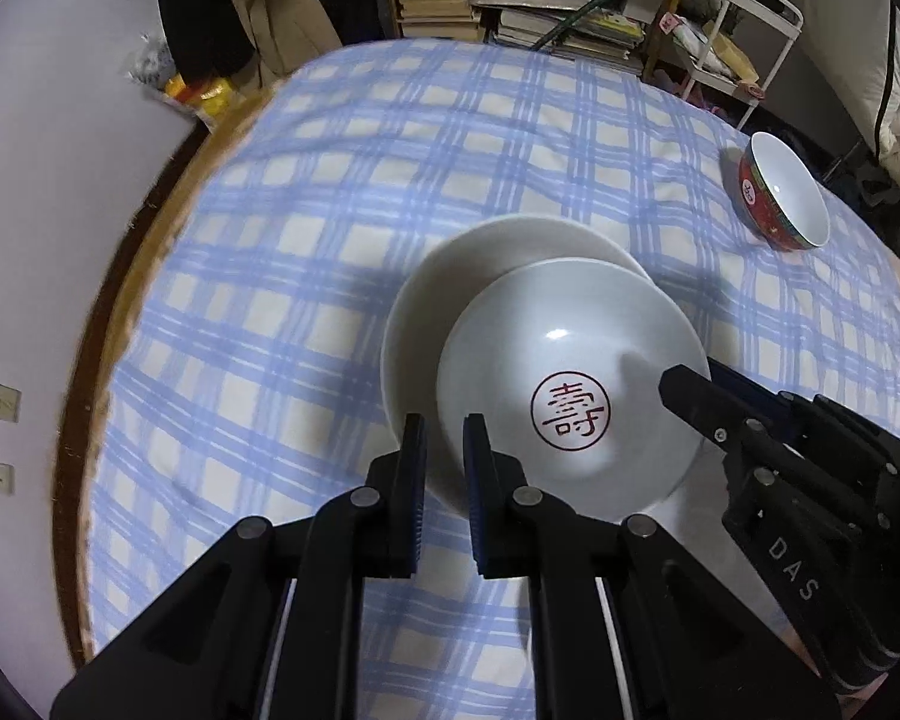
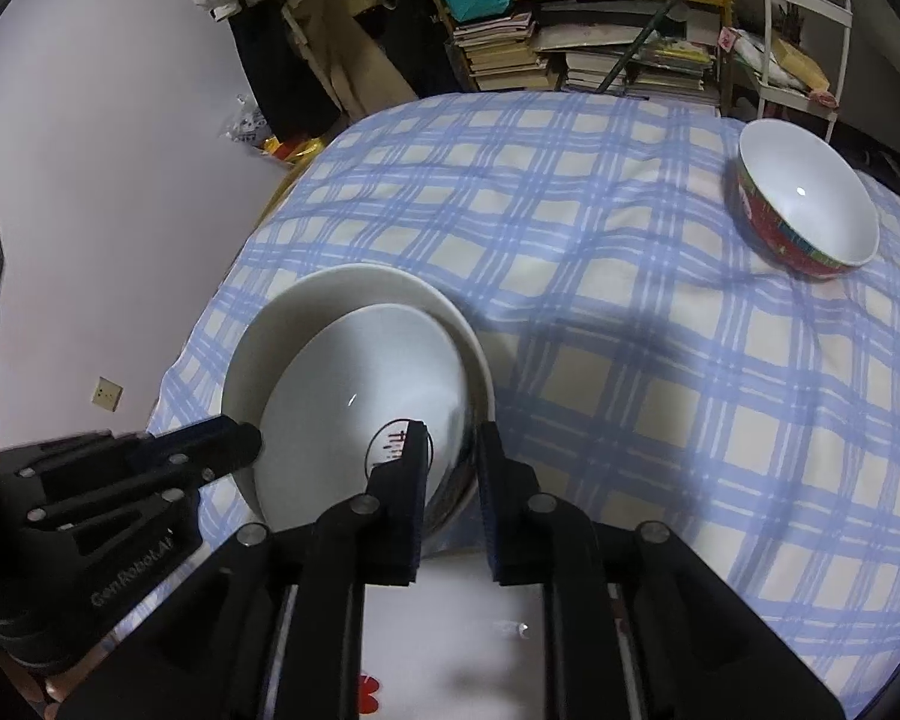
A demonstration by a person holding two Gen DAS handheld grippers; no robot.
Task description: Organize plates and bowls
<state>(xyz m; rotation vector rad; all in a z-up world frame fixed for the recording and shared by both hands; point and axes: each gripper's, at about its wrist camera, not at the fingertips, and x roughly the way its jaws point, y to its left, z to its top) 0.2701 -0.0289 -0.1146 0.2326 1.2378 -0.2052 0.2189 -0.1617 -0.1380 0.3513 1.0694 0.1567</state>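
From the left wrist, the left gripper (image 1: 444,438) straddles the near rim of the white bowl (image 1: 570,384) with its jaws narrow; whether they pinch it I cannot tell. The bowl sits tilted in the white plate (image 1: 426,306) on the checked tablecloth (image 1: 390,168), and the right gripper (image 1: 684,387) reaches its opposite rim.

From the right wrist, the right gripper's jaws stand slightly apart around the bowl's near edge, seemingly loose. The red bowl (image 2: 807,204) lies well apart, far right, nearer the right hand.
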